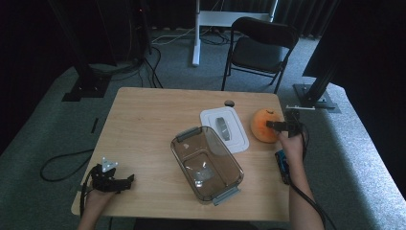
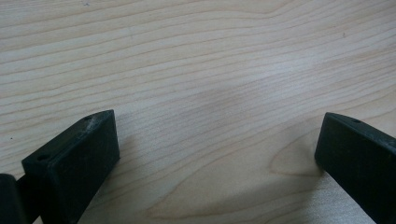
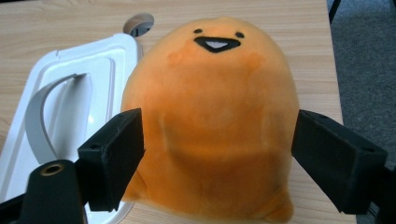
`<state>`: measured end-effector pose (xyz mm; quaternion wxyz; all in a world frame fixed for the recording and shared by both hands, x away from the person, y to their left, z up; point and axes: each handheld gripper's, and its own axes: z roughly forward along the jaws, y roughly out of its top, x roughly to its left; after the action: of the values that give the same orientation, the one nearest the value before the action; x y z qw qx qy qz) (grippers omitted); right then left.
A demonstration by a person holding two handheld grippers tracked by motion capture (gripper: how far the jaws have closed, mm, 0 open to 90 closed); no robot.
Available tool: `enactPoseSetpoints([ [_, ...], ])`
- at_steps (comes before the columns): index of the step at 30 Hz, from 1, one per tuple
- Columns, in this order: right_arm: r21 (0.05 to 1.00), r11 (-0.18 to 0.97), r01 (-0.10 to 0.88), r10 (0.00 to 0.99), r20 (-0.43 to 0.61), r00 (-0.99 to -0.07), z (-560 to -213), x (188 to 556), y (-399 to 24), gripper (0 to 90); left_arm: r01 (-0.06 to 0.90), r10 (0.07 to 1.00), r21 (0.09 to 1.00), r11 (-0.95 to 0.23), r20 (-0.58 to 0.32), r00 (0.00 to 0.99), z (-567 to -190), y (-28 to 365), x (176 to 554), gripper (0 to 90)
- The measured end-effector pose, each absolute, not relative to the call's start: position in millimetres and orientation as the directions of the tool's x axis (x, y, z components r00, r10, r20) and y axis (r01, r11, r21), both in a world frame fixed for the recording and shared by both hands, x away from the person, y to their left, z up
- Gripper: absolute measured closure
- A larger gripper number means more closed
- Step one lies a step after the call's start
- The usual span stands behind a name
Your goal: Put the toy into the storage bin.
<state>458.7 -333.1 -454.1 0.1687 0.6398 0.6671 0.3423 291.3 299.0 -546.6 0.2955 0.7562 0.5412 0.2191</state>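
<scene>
Right gripper (image 3: 217, 154) jaws wide around orange plush (image 3: 212, 116), no label; left gripper (image 2: 217, 163) jaws wide, empty.

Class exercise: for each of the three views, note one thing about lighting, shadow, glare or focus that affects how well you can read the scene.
High view: the room around the table is very dark, and glare glints off the clear container. Left gripper view: the wood grain is sharp, with a soft shadow between the open jaws. Right gripper view: the orange plush toy is evenly lit but slightly soft, and the white lid looks bright.
</scene>
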Motion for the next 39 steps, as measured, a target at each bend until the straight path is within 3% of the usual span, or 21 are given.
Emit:
enactPoseSetpoints([
  [14, 0.633, -0.007, 0.774, 0.978, 0.165, -0.126, -469, 472, -316, 18.0, 0.689, 0.948, 0.684, -0.239, 0.011, 0.317, -547, 299, 291, 0.2],
  [19, 0.632, 0.028, 0.774, 0.978, 0.142, -0.151, -472, 474, -309, 22.5, 0.689, 0.948, 0.684, -0.239, 0.012, 0.317, -547, 299, 291, 0.2],
  [25, 0.63, 0.032, 0.776, 0.98, 0.133, -0.149, -474, 473, -304, 29.0, 0.689, 0.948, 0.684, -0.239, 0.012, 0.317, -547, 299, 291, 0.2],
  [30, 0.623, 0.043, 0.781, 0.979, 0.128, -0.156, -475, 473, -304, 37.7, 0.689, 0.948, 0.684, -0.239, 0.011, 0.317, -547, 299, 291, 0.2],
  [31, 0.617, 0.042, 0.786, 0.977, 0.141, -0.163, -474, 472, -306, 44.8, 0.689, 0.948, 0.684, -0.239, 0.011, 0.317, -547, 299, 291, 0.2],
  [39, 0.618, 0.047, 0.785, 0.974, 0.146, -0.174, -472, 469, -313, 56.9, 0.689, 0.948, 0.684, -0.239, 0.011, 0.317, -547, 299, 291, 0.2],
])
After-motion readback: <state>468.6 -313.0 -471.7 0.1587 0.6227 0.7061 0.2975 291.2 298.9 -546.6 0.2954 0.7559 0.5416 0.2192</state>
